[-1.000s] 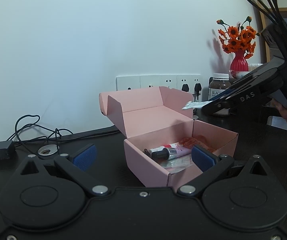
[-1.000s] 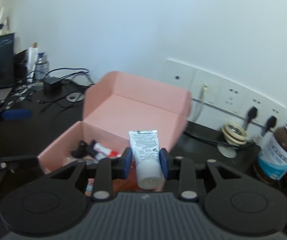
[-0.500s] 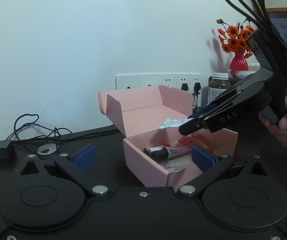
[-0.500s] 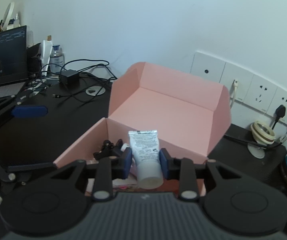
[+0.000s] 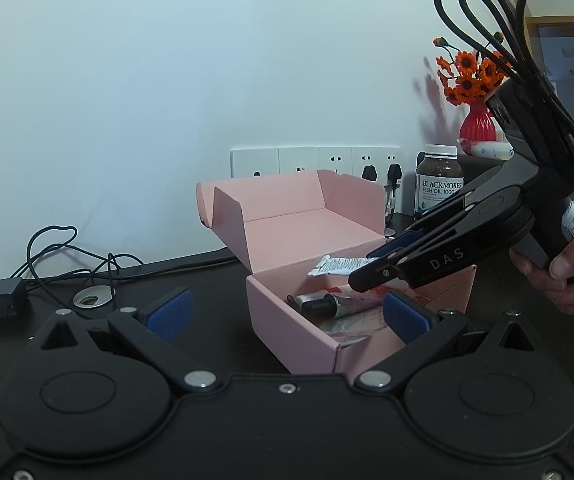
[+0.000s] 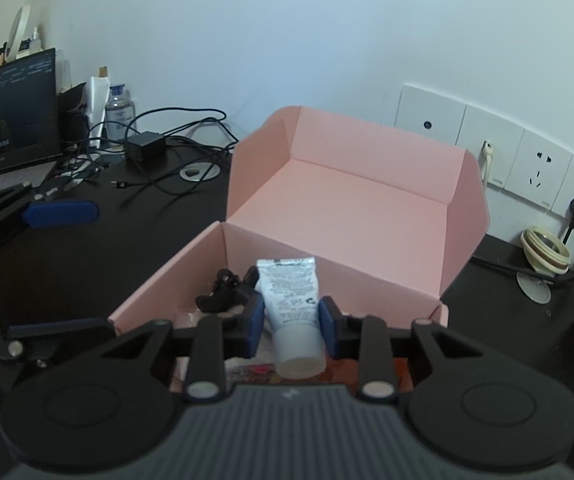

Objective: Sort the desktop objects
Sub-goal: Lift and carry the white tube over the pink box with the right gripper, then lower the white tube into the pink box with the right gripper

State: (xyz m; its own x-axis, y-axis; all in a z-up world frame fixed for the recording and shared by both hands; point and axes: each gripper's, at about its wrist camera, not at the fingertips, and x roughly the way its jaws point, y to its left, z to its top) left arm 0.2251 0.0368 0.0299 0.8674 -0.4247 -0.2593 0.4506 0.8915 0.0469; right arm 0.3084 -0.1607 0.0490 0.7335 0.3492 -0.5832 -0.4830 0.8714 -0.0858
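An open pink cardboard box [image 5: 287, 322] [image 6: 367, 216] sits on the black desk with its lid folded back. My right gripper [image 6: 292, 320] [image 5: 363, 270] is shut on a white tube [image 6: 292, 304] [image 5: 333, 267], crimped end forward, just above the box's inside. In the box lie a pink tube with a dark cap [image 5: 337, 303], a black clip-like item [image 6: 225, 292] and some flat packets. My left gripper [image 5: 287, 316] stands open low on the desk; its blue pads straddle the box's near corner without touching it.
A brown supplement bottle [image 5: 439, 182], a red vase of orange flowers [image 5: 473, 120] and wall sockets [image 5: 315, 160] are behind the box. Cables and a black adapter [image 5: 3, 298] lie at the left. A laptop [image 6: 11, 116] and a tape roll [image 6: 545, 250] flank the box.
My right gripper has come down and leftward with the white tube, from beside the box's right wall to above its inside. The left gripper has stayed put.
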